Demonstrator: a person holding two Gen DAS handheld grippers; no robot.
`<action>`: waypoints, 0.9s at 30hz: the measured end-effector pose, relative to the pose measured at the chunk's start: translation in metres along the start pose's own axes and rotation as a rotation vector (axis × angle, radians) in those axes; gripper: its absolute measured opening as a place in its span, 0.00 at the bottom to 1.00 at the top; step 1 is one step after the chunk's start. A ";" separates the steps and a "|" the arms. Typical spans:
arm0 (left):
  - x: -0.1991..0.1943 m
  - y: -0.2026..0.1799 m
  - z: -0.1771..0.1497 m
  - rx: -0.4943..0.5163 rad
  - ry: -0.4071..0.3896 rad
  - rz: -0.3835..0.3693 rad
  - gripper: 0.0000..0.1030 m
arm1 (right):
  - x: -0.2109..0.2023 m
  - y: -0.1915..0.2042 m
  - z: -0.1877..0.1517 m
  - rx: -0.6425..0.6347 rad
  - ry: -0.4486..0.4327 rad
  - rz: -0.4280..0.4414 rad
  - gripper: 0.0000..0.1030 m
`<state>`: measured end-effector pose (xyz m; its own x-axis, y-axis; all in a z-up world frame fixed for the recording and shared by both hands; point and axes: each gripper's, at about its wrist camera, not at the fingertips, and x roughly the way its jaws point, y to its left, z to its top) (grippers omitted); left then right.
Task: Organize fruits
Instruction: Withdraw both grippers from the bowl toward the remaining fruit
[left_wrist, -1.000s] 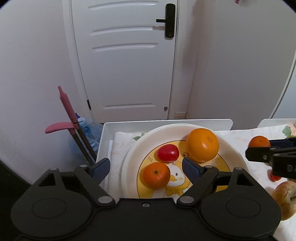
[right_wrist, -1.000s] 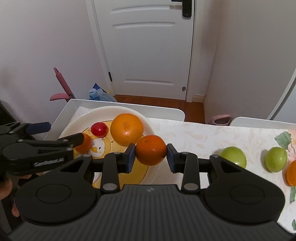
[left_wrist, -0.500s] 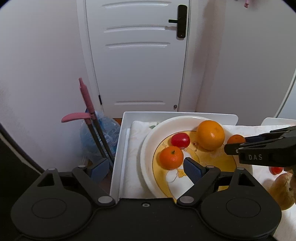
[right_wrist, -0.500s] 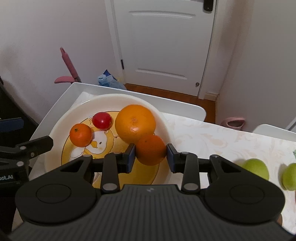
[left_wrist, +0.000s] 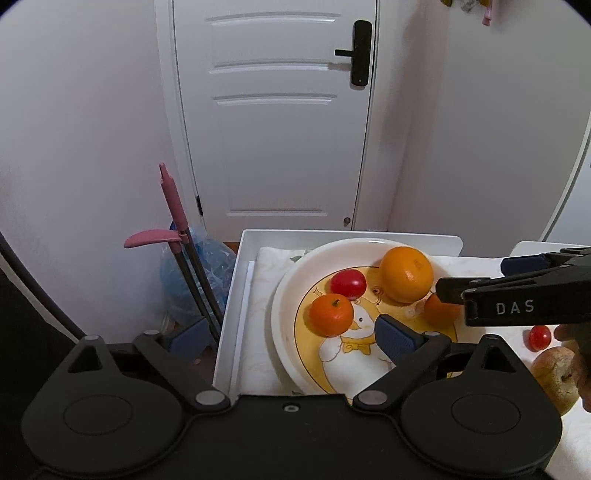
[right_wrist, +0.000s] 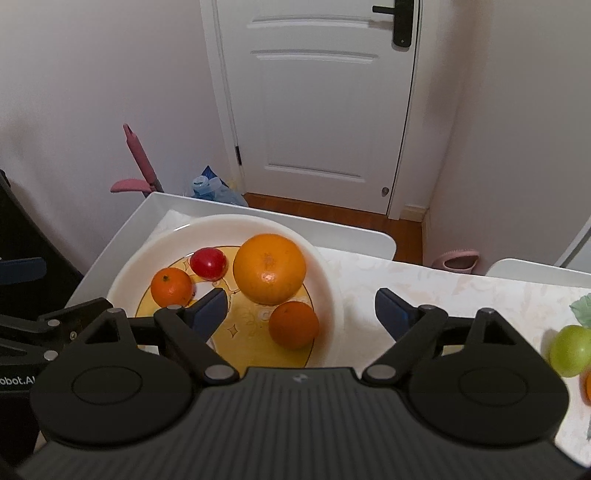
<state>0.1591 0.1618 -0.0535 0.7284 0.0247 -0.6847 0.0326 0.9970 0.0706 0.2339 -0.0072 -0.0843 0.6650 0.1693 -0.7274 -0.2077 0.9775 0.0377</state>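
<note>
right gripper (right_wrist: 297, 312) jaws just sprung wide, nothing pinched | small orange (right_wrist: 293, 325) sitting loose on plate (right_wrist: 328, 291), lower centre | left gripper (left_wrist: 284, 336) spread too, empty, lower left

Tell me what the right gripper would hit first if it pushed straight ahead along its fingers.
Most likely the small orange lying on the plate. It sits loose, just ahead, between the open fingers of the right gripper, whose jaws have just opened. Depth is uncertain, so the plate's surface could come first.
</note>
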 end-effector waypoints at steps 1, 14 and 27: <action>-0.003 0.000 0.000 -0.001 -0.003 0.003 0.96 | -0.005 0.000 0.000 0.000 -0.003 -0.005 0.99; -0.061 -0.011 0.005 -0.027 -0.066 -0.003 0.96 | -0.095 -0.010 -0.002 0.066 -0.043 -0.024 0.99; -0.133 -0.062 -0.009 -0.028 -0.139 0.041 0.96 | -0.177 -0.052 -0.029 0.014 -0.116 -0.032 0.99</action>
<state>0.0539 0.0978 0.0263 0.8163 0.0571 -0.5747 -0.0172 0.9971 0.0747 0.1066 -0.0917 0.0223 0.7499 0.1504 -0.6442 -0.1751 0.9842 0.0260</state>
